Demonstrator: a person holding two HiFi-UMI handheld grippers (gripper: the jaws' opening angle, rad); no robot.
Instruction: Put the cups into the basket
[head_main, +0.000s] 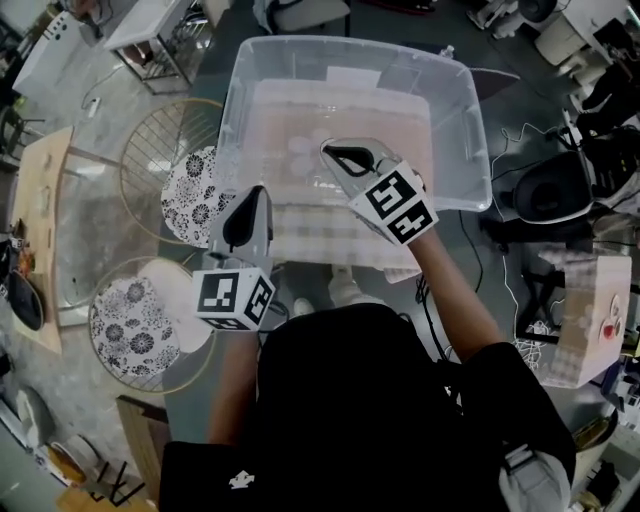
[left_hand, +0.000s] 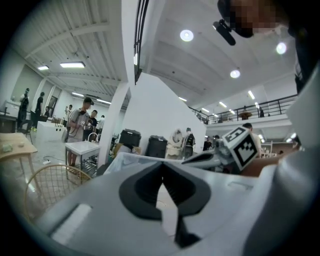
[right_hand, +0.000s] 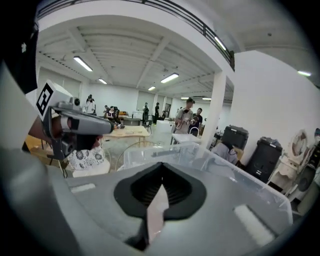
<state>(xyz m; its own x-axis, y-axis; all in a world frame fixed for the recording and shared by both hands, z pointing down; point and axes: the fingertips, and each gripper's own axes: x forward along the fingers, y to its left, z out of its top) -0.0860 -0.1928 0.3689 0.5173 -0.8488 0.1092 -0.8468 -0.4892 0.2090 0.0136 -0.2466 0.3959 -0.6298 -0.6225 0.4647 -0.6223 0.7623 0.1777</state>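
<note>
A big clear plastic bin (head_main: 470, 120) stands in front of me on a pale striped surface. Faint pale round shapes (head_main: 300, 150) on its floor may be clear cups; I cannot tell for sure. My right gripper (head_main: 328, 150) hangs above the bin's middle, jaws shut with nothing between them; the right gripper view (right_hand: 161, 165) shows the bin's rim (right_hand: 200, 157) just beyond the tips. My left gripper (head_main: 258, 190) is held outside the bin's near left wall, shut and empty, and in the left gripper view (left_hand: 161, 165) its jaws meet at the tip.
Two round wire stools with floral cushions (head_main: 190, 195) (head_main: 135, 325) stand at the left, with a wooden table (head_main: 40, 230) beyond. A black device and cables (head_main: 555, 190) and a cardboard box (head_main: 590, 315) sit on the right. People stand far off in the hall.
</note>
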